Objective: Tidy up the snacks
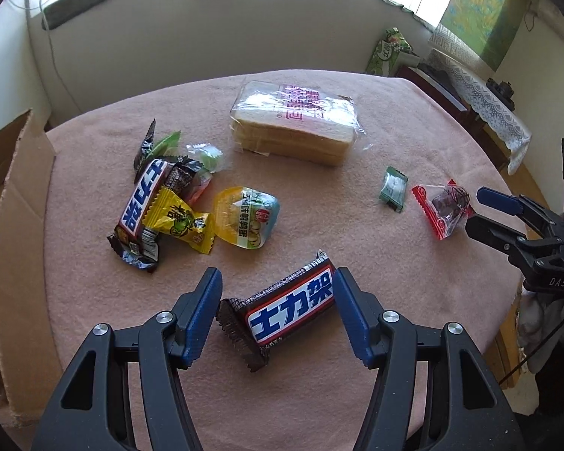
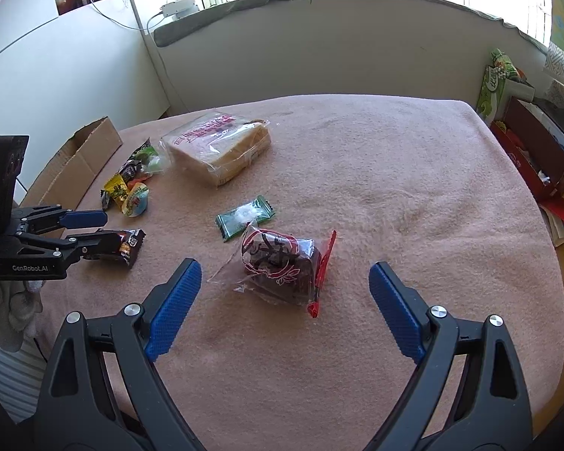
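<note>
Lying on a pink cloth-covered table [image 1: 319, 203], snacks spread from a cardboard box [image 1: 15, 203] at the far left, past a heap of wrapped candies [image 1: 169, 203], to a bagged bread loaf [image 1: 297, 124]. Left gripper [image 1: 278, 312] is spread apart around a chocolate bar [image 1: 289, 308], its right pad touching the wrapper. Further right, beyond a green candy [image 2: 244, 218], the right gripper [image 2: 282, 297] gapes wide around a clear-bagged dark snack [image 2: 278, 263], not touching it.

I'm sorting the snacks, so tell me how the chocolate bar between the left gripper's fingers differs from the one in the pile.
The near chocolate bar lies alone between the open left gripper; the pile's chocolate bar sits among other snacks, with a yellow candy packet overlapping it. The near one runs more sideways, the other more away. Both share the same brown, blue-lettered wrapper.
</note>
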Action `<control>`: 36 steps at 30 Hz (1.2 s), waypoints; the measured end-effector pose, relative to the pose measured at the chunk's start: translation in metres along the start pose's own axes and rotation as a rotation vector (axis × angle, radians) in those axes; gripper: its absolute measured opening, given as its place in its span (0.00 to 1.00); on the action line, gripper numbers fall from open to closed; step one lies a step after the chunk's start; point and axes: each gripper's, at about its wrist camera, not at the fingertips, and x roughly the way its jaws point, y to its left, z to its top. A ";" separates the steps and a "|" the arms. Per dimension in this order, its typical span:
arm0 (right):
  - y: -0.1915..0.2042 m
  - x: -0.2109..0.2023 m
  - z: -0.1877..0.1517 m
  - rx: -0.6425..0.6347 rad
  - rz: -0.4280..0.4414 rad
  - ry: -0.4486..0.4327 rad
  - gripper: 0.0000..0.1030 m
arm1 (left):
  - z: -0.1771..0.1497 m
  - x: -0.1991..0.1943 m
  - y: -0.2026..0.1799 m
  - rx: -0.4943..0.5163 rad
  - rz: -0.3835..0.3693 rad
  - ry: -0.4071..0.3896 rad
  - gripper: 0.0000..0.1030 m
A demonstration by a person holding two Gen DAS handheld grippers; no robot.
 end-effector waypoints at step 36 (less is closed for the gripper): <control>0.012 0.042 0.015 -0.040 -0.099 0.061 0.59 | -0.032 -0.009 -0.010 -0.145 0.135 -0.142 0.26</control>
